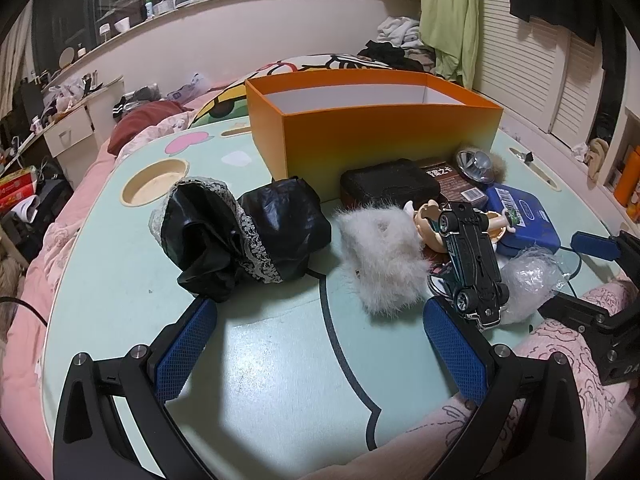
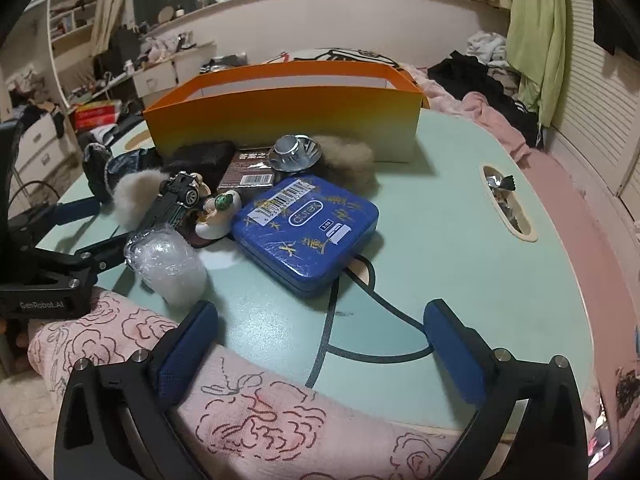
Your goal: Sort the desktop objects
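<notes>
Both the left gripper (image 1: 320,320) and right gripper (image 2: 322,326) were found spread wide, nothing held. The blue tin (image 2: 310,230) should be approached squarely for the orange box (image 2: 280,120).

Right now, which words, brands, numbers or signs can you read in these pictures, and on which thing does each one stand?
"durex": on the blue tin, in an oval outline on the lid.
"3.00": small white tag on the same lid, doubtful.
Barcode sticker on the tin: digits too small to read.
"GenRobot.AI": on the black body of the left hand-held gripper.
Brown card box: white Chinese characters and a barcode, too blurred to read.
</notes>
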The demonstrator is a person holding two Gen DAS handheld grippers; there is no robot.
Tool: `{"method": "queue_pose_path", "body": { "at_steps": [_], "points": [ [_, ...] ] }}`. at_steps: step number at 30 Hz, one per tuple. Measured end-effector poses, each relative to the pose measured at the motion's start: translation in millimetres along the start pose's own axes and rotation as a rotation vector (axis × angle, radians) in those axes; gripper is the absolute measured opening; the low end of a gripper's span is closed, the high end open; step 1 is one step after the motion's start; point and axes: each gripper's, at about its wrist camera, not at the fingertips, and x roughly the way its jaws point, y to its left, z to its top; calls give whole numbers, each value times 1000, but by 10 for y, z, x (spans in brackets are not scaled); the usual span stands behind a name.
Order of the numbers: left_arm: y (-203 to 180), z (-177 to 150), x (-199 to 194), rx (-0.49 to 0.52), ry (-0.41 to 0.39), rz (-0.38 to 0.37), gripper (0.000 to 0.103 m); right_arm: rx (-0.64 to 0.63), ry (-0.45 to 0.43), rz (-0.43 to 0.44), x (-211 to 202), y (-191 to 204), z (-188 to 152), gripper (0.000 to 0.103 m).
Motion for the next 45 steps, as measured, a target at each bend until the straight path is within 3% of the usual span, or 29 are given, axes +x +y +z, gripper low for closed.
{"method": "queue_pose_path", "body": {
  "at_steps": [8,11,18,24,29,31,33,36,39,42,45],
  "points": [
    [-13,24,-4,6,13,20,103,-29,-3,-68,-20,67,21,103],
    [-33,27,-12,14,12,36,103,2,5,-22,4,-19,23,103],
    [21,11,19,6,11,-9,103,-4,6,-16,9,-23,13,103],
    [27,3,-22,6,13,-1,103,-4,5,-12,10,-25,13,103],
    [107,39,-359,35,-64,-100,103,-2,2,-5,12,-33,0,103],
    [145,181,-547,53,-127,-61,103,-2,2,-5,14,-32,1,103],
    [163,424,-584,81,-150,23,103,-2,2,-5,15,-34,0,103],
    [176,699,-346,114,-57,116,103,-3,2,-4,14,-36,-1,103],
    [216,901,-9,91,66,100,103,-3,2,-4,13,-34,0,103],
    [263,991,207,73,120,111,103,-3,2,-4,13,-34,1,103],
    [325,1045,344,63,132,183,103,-3,1,-4,13,-35,1,103]
  ]
}}
